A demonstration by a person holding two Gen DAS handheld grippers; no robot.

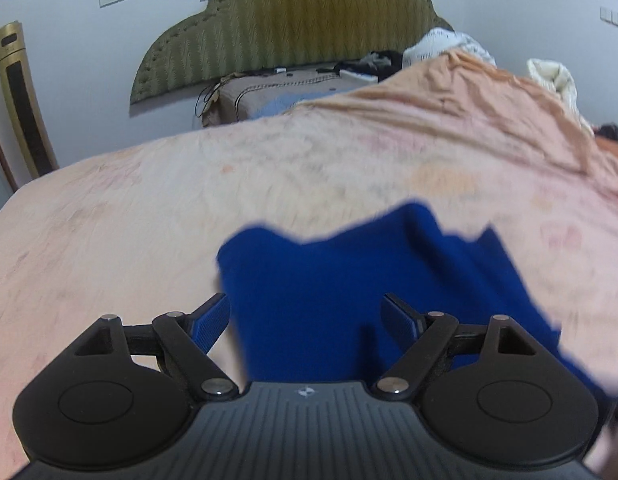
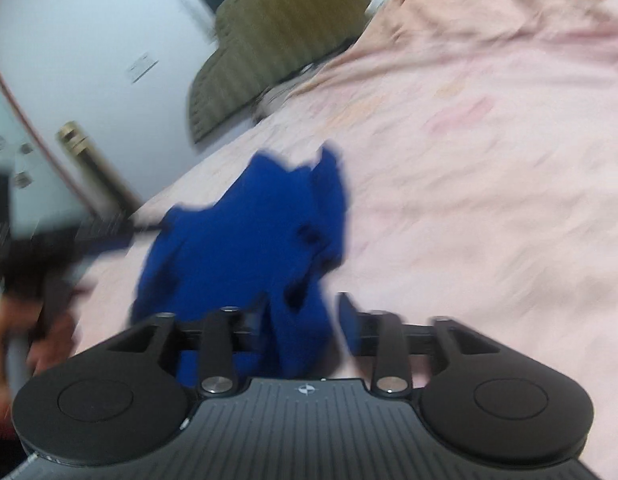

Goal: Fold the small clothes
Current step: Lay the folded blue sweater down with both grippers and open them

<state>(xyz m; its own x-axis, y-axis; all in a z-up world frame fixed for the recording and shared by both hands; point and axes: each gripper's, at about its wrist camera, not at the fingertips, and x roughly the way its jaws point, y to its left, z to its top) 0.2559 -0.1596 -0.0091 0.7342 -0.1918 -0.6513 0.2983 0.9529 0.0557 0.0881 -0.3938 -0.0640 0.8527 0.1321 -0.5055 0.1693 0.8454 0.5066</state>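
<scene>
Blue cloth [image 1: 349,280] crumpled on bed [image 1: 149,220], frame centre. Left hand-held gripper [image 1: 307,312] wide, empty. Right hand-held gripper [image 2: 305,320] half-open, cloth between unpinched.

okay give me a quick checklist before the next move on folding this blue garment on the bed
1. Left gripper open: ok, fingers stand wide apart.
2. Left gripper free of the blue garment: cannot tell, the cloth lies between and beneath the fingers, though the pads do not press on it.
3. Right gripper released: ok, its fingers stand apart with a fold of cloth between them, not pinched.
4. Garment resting on the pink bedsheet: ok, it lies in a loose heap.
5. Garment folded neatly: not ok, it is rumpled, with uneven edges.
6. Pictures sharp enough to pick a grasp point: not ok, the right wrist view is blurred.
</scene>
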